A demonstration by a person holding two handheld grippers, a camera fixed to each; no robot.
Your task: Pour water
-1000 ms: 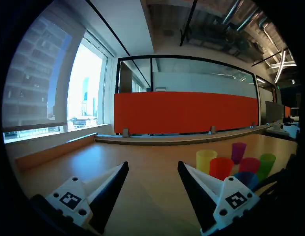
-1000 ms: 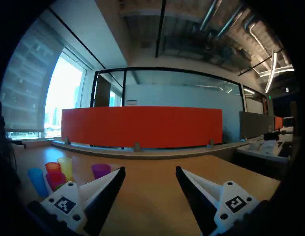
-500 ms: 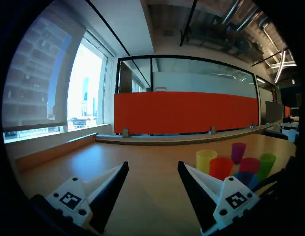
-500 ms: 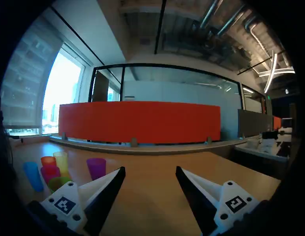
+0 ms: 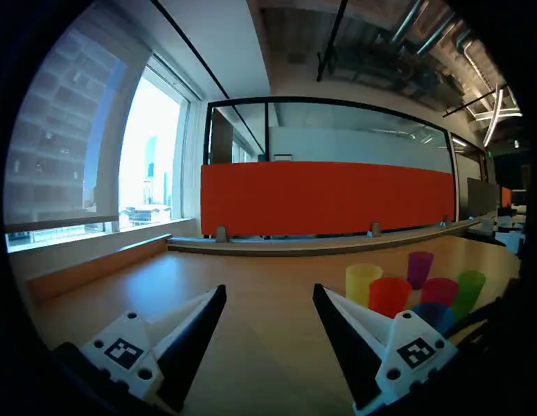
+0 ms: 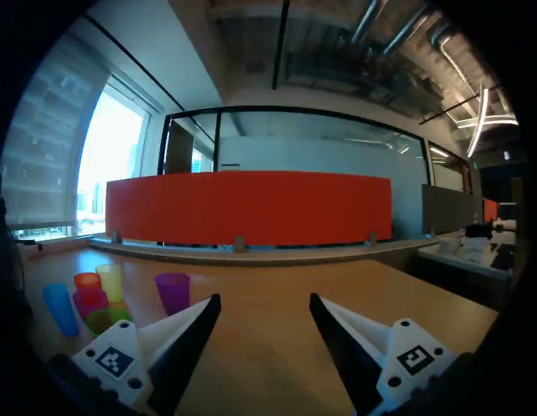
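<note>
A cluster of plastic cups stands on the wooden table (image 5: 268,333). In the left gripper view they sit right of my open left gripper (image 5: 268,298): yellow cup (image 5: 362,283), orange cup (image 5: 389,295), purple cup (image 5: 419,267), pink cup (image 5: 439,290), green cup (image 5: 470,291) and blue cup (image 5: 434,316), partly behind the right finger. In the right gripper view the same cups lie to the left of my open right gripper (image 6: 265,308): purple cup (image 6: 172,292), yellow cup (image 6: 110,281), orange cup (image 6: 86,281), pink cup (image 6: 90,301), green cup (image 6: 105,320), blue cup (image 6: 61,308). Nothing is between either pair of fingers.
An orange partition (image 5: 327,197) runs along the table's far edge. Large windows (image 5: 147,173) are on the left. Another desk with items (image 6: 469,253) stands at the right. Bare tabletop (image 6: 379,291) stretches ahead of the right gripper.
The right gripper view has risen slightly, so the cups and partition sit a little higher in frame with the cups more fully shown. The left gripper has not moved.
</note>
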